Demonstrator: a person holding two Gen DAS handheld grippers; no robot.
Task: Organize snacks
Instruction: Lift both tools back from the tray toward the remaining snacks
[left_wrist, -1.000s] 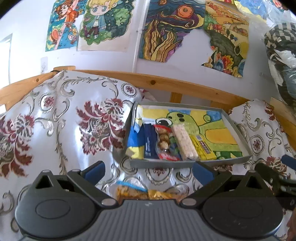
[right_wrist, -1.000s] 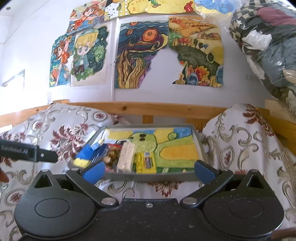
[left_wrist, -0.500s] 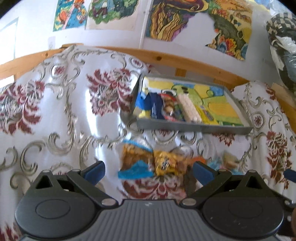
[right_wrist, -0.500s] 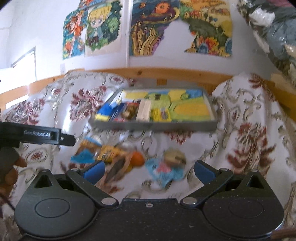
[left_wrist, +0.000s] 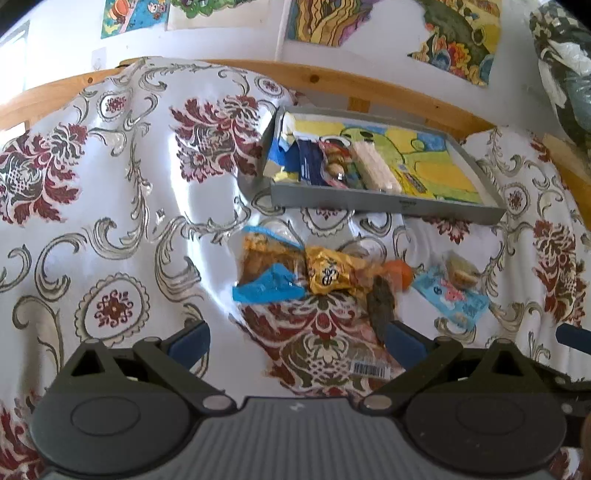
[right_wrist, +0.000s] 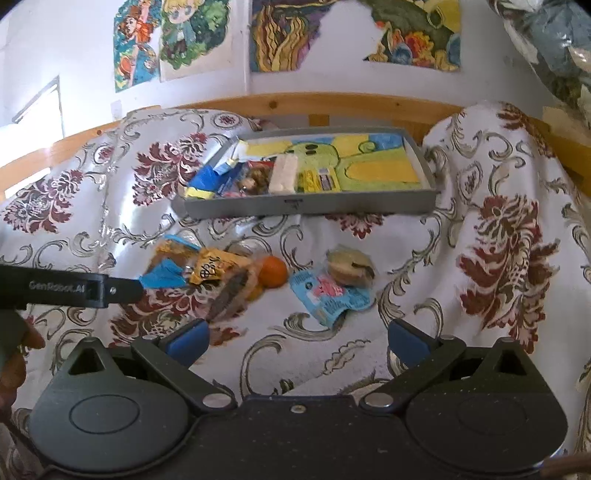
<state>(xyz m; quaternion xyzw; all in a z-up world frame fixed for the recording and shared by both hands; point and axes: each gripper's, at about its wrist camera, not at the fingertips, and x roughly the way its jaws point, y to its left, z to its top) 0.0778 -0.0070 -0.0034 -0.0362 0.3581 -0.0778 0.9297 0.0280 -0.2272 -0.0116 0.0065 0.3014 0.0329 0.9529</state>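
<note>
1. Loose snacks (left_wrist: 325, 275) lie in a row across the floral tabletop (left_wrist: 110, 206), just before the grey tray (left_wrist: 388, 203).
2. Left hand-held gripper (left_wrist: 297, 341), fingers apart and empty, sits nearest, pile straight ahead.
3. Right hand-held gripper (right_wrist: 299, 338), likewise apart, faces the blue packet (right_wrist: 328, 295).

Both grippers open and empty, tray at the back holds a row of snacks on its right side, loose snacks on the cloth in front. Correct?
One error: the snacks in the tray sit on its left side; its right side is bare, as the right wrist view shows. Otherwise correct: left gripper and right gripper are open and empty, loose snacks on the cloth.
</note>
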